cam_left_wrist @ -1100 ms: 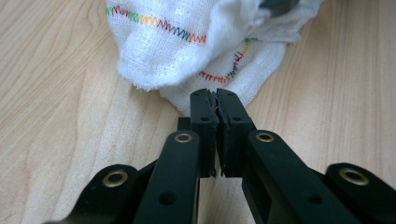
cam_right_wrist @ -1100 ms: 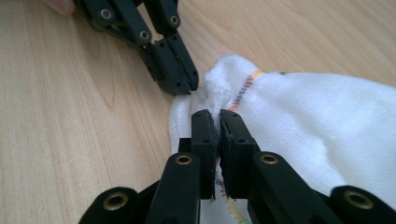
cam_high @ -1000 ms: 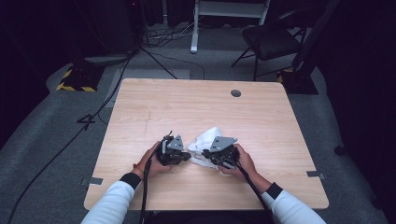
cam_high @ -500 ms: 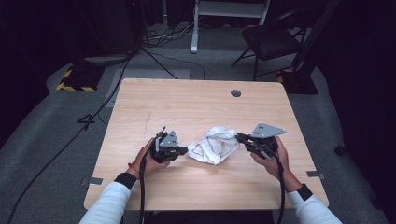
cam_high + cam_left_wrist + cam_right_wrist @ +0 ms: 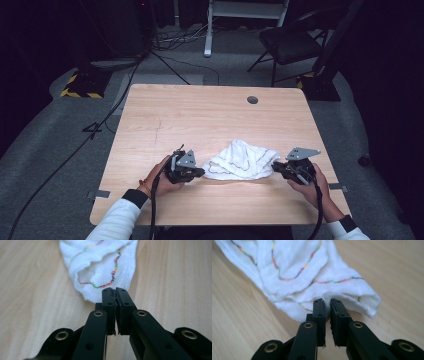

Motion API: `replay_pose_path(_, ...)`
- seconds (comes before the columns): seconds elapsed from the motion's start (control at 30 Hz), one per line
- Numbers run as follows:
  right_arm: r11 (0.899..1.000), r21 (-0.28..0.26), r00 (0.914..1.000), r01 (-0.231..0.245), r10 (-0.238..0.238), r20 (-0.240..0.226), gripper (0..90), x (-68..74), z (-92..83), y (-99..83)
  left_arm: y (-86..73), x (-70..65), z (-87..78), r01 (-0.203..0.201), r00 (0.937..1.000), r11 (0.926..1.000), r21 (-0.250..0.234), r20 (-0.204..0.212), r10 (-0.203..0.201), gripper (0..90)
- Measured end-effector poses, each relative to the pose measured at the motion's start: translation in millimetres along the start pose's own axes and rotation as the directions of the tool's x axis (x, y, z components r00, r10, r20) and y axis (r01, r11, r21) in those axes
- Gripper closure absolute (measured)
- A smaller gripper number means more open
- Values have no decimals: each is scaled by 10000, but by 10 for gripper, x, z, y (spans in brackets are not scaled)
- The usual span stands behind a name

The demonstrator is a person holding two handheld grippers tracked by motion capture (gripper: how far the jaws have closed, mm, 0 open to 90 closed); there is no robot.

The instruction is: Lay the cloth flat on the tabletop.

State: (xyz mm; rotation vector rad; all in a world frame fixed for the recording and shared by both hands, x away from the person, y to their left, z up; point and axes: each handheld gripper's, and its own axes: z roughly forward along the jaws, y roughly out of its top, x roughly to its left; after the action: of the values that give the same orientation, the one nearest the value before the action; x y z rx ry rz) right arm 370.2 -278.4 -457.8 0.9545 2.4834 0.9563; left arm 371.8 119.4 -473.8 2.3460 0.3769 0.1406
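A white cloth (image 5: 242, 160) with multicoloured stitched hems lies crumpled on the wooden table (image 5: 200, 115), stretched sideways between both grippers. My left gripper (image 5: 201, 172) is shut on the cloth's left end; in the left gripper view the cloth (image 5: 100, 267) bunches just past the closed left gripper (image 5: 114, 293). My right gripper (image 5: 276, 167) is shut on the cloth's right end, and the right gripper view has a fold of the cloth (image 5: 312, 270) pinched in the right gripper (image 5: 326, 305).
A round grommet hole (image 5: 252, 100) sits near the table's far edge. Beyond the table stand a dark chair (image 5: 295, 45) and a white stand (image 5: 245, 20). Cables (image 5: 100, 125) run over the grey floor at the left.
My right gripper has pulled away to the right with the cloth's end, drawing the bunched cloth out wider. The left gripper has barely shifted.
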Motion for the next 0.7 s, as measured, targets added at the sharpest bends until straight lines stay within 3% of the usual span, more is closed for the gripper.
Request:
replay_pose_path(0.2, 9979, 594, 9997, 254, -250, -78, 746, 48, -68, -210, -73, -152, -18, 111, 9998, 9989, 461, -180, -103, 846)
replay_pose_path(0.23, 9988, 353, 9994, 339, -336, -76, 688, 38, -111, -251, -91, -178, -50, 145, 9991, 9990, 427, -405, -128, 783)
replay_pose_path(0.27, 9988, 353, 9994, 339, -336, -76, 688, 38, -111, -251, -91, -178, -50, 145, 9991, 9990, 427, -405, -128, 700)
replay_pose_path(0.3, 9992, 146, 9993, 369, -368, -39, 664, 28, -133, -258, -91, -183, -59, 224, 9979, 9991, 349, -613, -202, 700)
replay_pose_path(0.33, 9994, -53, 9994, 349, -349, 5, 646, 23, -152, -253, -87, -178, -73, 330, 9969, 9992, 242, -728, -312, 632)
replay_pose_path(0.37, 9982, -447, 9991, 406, -402, 105, 609, 15, -188, -217, -75, -169, -85, 498, 9949, 9987, 73, -882, -489, 480)
replay_pose_path(0.4, 9982, -447, 9991, 406, -402, 105, 609, 15, -188, -217, -53, -162, -91, 657, 9916, 9978, -18, -1120, -655, 480)
replay_pose_path(0.47, 9946, -847, 9982, 597, -598, 18, 587, 19, -208, -177, 6, -150, -89, 749, 9902, 9967, -314, -1159, -781, 395)
replay_pose_path(0.6, 9875, -1126, 9936, 1105, -1124, -110, 590, 35, -153, -82, 227, -194, 23, 16, 9917, 9982, -593, -1283, -92, 345)
replay_pose_path(0.7, 9871, -947, 9913, 1288, -1308, -150, 585, 55, -16, 15, 426, -257, 235, -514, 9948, 9978, -417, -906, 475, 343)
